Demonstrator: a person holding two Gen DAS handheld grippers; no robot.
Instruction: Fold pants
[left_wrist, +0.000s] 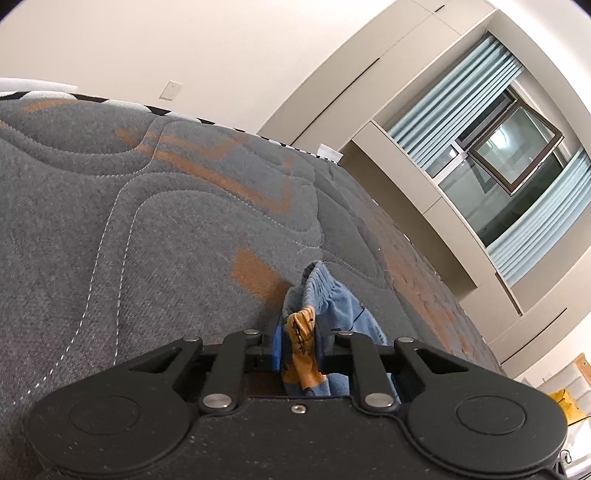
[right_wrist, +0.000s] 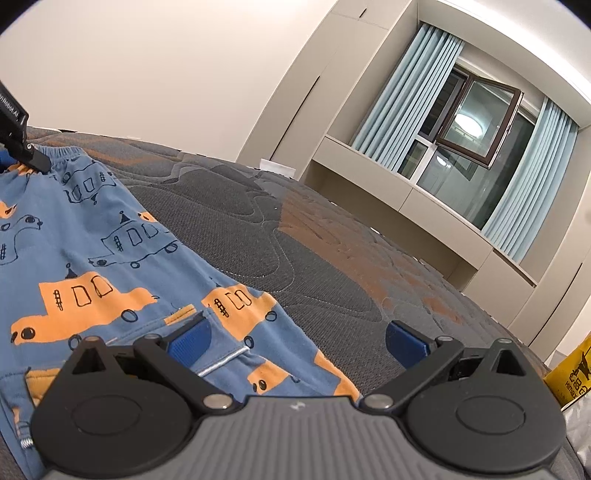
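While clamped on the bunched waistband of the blue pants (left_wrist: 325, 295), left gripper (left_wrist: 299, 347) rests on the grey bed (left_wrist: 110, 221); right gripper (right_wrist: 295, 341) spread wide, straddling a pant-leg edge, gripping nothing.

Left gripper (left_wrist: 300, 343) pinches the pants (left_wrist: 332, 295) at the waistband; right gripper (right_wrist: 295, 338) hovers wide-jawed over their hem.

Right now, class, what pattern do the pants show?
Orange and outlined vehicles on blue pants, clearest in the right wrist view.
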